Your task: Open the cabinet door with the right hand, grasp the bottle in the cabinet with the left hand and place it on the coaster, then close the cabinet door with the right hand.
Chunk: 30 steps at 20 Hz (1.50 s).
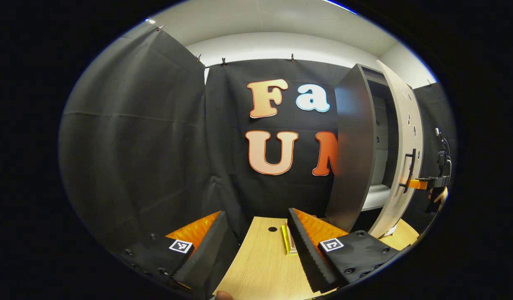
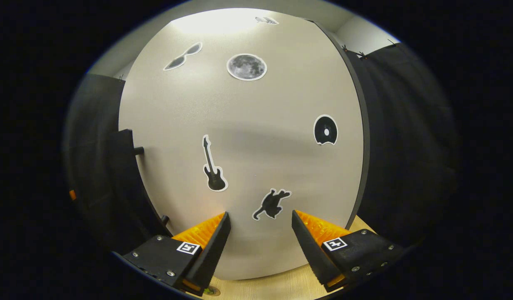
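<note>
Left gripper (image 1: 256,225): fingers spread wide, nothing between them, held above the near edge of the table (image 1: 260,266). Light wood-grain top with a small dark hole in it.

Coaster (image 1: 288,243): a yellowish square piece lying flat on the table just ahead of the left gripper, partly covered by its right finger.

Cabinet (image 1: 356,146): dark grey, standing at the far right of the table, its side panel facing the left gripper. Pale shelves show inside through the gap.

Cabinet door (image 1: 402,146): beige, partly open, swung out toward the near right, with a black handle (image 1: 409,168) on its outer face. In the left gripper view it stands between that gripper and the cabinet's inside. Whether the bottle is inside cannot be told.

Right gripper (image 2: 259,218): fingers wide apart, holding nothing, pointed straight at the door's outer face from close by; contact with it cannot be judged. In the left gripper view it shows at the far right beside the handle, an orange finger reaching toward it.

Door stickers, right gripper view: sunglasses (image 2: 182,56), moon (image 2: 246,66), record (image 2: 325,130), guitar (image 2: 213,166), animal figure (image 2: 271,204).
</note>
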{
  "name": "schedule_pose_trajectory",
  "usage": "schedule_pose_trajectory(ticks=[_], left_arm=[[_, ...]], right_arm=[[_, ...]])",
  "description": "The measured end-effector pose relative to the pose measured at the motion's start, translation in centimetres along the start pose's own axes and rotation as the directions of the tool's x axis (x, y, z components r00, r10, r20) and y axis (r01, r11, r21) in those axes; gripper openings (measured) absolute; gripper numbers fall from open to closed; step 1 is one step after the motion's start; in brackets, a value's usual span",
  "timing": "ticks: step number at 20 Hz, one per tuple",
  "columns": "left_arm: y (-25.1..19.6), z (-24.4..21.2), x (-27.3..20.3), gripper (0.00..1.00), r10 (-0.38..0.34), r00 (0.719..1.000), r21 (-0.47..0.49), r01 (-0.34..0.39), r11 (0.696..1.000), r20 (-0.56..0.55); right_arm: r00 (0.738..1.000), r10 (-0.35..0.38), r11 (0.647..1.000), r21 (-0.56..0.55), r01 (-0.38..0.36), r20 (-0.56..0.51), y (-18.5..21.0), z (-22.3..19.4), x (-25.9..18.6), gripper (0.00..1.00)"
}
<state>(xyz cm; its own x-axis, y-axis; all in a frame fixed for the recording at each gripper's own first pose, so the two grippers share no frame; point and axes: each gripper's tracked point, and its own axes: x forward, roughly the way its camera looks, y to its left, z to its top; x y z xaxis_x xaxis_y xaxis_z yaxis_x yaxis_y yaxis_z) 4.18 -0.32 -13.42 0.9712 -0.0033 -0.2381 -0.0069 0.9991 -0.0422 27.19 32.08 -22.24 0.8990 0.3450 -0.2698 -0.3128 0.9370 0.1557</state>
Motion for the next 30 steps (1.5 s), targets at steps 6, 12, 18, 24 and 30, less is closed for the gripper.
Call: schedule_pose_trajectory(ticks=[6,12,18,24,30], left_arm=[[0.8,0.4,0.1,0.95,0.015,1.0,0.0,-0.015,1.0,0.008],[1.5,0.7,0.5,0.95,0.024,1.0,0.008,-0.024,1.0,0.006],[1.7,1.3,1.0,0.95,0.019,1.0,0.004,-0.019,1.0,0.008],[1.3,2.3,1.6,0.94,0.01,1.0,0.007,-0.01,1.0,0.014],[1.1,4.4,1.8,0.95,-0.003,1.0,-0.009,0.004,1.0,0.018]], right_arm=[[0.999,-0.027,1.0,-0.007,0.028,0.02,0.0,0.0,-0.2,0.92],[0.997,-0.063,0.997,-0.033,0.064,0.044,0.1,0.1,-0.8,0.92],[0.994,-0.089,0.994,-0.055,0.092,0.056,0.1,0.1,-1.0,0.92],[0.996,-0.084,0.995,-0.046,0.086,0.035,0.1,0.1,-1.2,0.92],[0.995,-0.072,0.996,-0.048,0.075,0.07,-1.4,4.8,-5.0,0.92]])
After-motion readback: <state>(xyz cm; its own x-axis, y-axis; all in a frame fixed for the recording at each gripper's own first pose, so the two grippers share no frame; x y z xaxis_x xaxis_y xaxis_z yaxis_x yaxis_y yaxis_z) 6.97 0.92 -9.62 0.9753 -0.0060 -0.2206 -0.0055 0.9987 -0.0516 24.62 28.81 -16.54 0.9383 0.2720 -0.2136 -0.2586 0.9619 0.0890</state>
